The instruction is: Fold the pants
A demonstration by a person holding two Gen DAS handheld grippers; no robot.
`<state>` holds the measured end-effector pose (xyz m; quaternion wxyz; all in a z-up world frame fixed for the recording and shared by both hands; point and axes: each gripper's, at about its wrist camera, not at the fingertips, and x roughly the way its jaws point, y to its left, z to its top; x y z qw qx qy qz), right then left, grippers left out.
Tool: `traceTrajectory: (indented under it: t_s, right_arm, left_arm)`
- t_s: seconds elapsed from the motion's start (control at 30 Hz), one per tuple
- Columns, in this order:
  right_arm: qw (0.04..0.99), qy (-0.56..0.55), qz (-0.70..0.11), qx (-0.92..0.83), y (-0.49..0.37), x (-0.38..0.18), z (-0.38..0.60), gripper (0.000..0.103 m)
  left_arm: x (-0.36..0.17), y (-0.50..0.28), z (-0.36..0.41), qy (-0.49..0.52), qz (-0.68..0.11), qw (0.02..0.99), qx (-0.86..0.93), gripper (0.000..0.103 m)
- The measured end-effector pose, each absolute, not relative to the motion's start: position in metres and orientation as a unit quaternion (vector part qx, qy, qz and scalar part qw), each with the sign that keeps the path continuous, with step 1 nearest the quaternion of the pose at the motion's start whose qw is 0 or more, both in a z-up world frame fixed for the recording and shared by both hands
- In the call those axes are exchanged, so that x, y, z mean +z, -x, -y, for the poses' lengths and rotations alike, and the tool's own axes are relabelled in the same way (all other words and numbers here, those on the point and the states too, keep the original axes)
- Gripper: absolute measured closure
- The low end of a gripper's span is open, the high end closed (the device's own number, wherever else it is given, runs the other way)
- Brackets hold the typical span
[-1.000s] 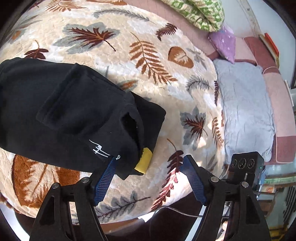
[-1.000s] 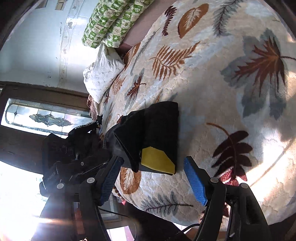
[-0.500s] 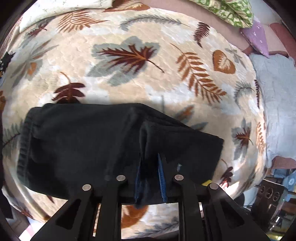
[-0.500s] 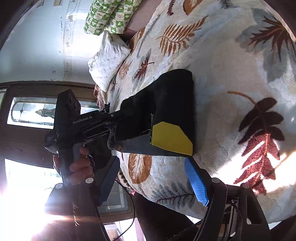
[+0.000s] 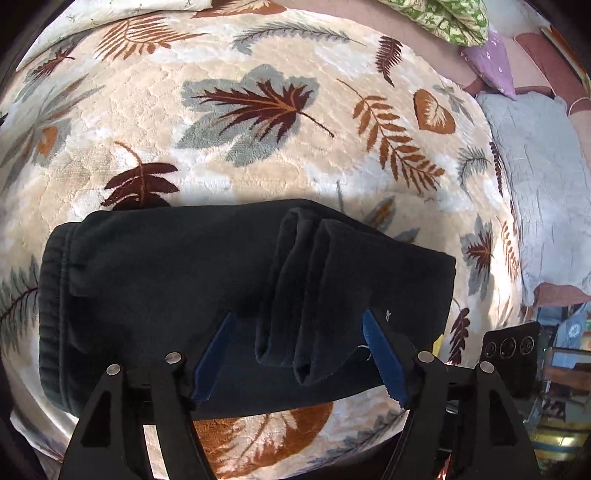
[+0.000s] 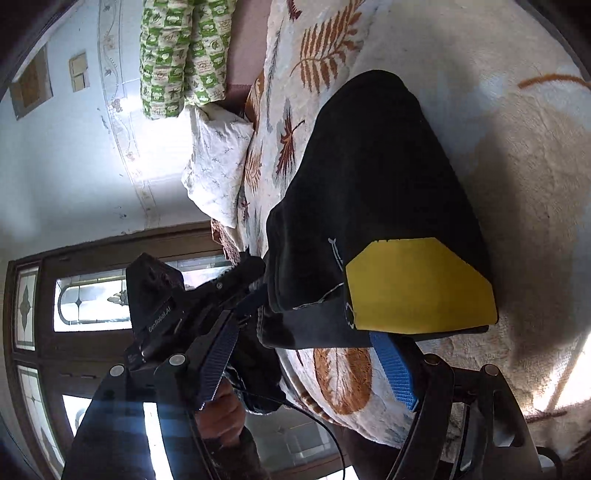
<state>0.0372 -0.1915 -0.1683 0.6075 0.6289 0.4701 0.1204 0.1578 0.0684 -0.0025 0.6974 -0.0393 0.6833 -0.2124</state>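
Observation:
The black pants [image 5: 177, 280] lie folded into a compact stack on the leaf-patterned blanket [image 5: 258, 110], near the bed's front edge. My left gripper [image 5: 299, 358] is open, its blue pads on either side of a raised fold ridge [image 5: 306, 295] of the pants. In the right wrist view the pants [image 6: 376, 177] show a yellow patch [image 6: 417, 284] at the near end. My right gripper [image 6: 314, 365] is open just below that end, its right pad [image 6: 395, 369] under the patch. The left gripper's body [image 6: 162, 306] shows beside the stack.
A grey pillow [image 5: 543, 192], a purple cushion [image 5: 491, 62] and a green patterned quilt [image 5: 443, 18] lie at the bed's far right. A white pillow [image 6: 218, 162] and a wooden door with glass [image 6: 74, 295] appear in the right wrist view. The bed edge runs just below the pants.
My left gripper, shut on the fold ridge half a second ago, has opened and released it. My right gripper has moved closer to the yellow-patch end of the pants.

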Motion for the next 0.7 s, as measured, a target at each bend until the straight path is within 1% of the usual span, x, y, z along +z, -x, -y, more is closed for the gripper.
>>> traceTrajectory:
  t_s: [0.2,0.3,0.33,0.37,0.4,0.43,0.47,0.5,0.53,0.57,0.7]
  right_arm:
    - [0.6,-0.664,-0.443,0.052,-0.031,-0.181,0.194,0.025]
    - [0.608,-0.668,-0.429,0.032,-0.036,-0.18,0.192,0.025]
    - [0.611,-0.664,-0.431,0.023,-0.038,-0.181,0.19,0.026]
    - [0.61,-0.667,-0.427,0.013,-0.038,-0.182,0.189,0.026]
    - [0.61,-0.669,-0.424,0.008,-0.039,-0.182,0.187,0.028]
    - [0.612,-0.664,-0.429,0.009,-0.043,-0.183,0.186,0.038]
    - [0.614,-0.655,-0.441,0.013,-0.047,-0.184,0.186,0.049]
    - [0.608,-0.655,-0.449,0.016,-0.049,-0.187,0.186,0.073]
    - [0.595,-0.665,-0.451,0.02,-0.049,-0.193,0.188,0.09]
    - [0.587,-0.672,-0.451,0.02,-0.047,-0.198,0.192,0.091]
    - [0.584,-0.686,-0.432,0.036,-0.036,-0.196,0.209,0.092]
  left_arm:
    - [-0.021,-0.154,-0.056,0.033,-0.696,0.678,-0.236,0.031]
    - [-0.028,-0.157,-0.055,0.049,-0.698,0.674,-0.237,0.033]
    - [-0.031,-0.158,-0.056,0.058,-0.7,0.672,-0.234,0.036]
    - [-0.035,-0.159,-0.059,0.07,-0.703,0.669,-0.229,0.043]
    - [-0.039,-0.161,-0.062,0.084,-0.706,0.667,-0.224,0.047]
    - [-0.042,-0.161,-0.065,0.097,-0.708,0.664,-0.22,0.055]
    - [-0.044,-0.162,-0.068,0.111,-0.71,0.661,-0.215,0.066]
    - [-0.047,-0.162,-0.07,0.124,-0.713,0.657,-0.212,0.071]
    - [-0.05,-0.162,-0.072,0.137,-0.715,0.651,-0.212,0.073]
    - [-0.051,-0.161,-0.073,0.148,-0.717,0.647,-0.212,0.075]
    - [-0.051,-0.151,-0.062,0.165,-0.719,0.64,-0.218,0.077]
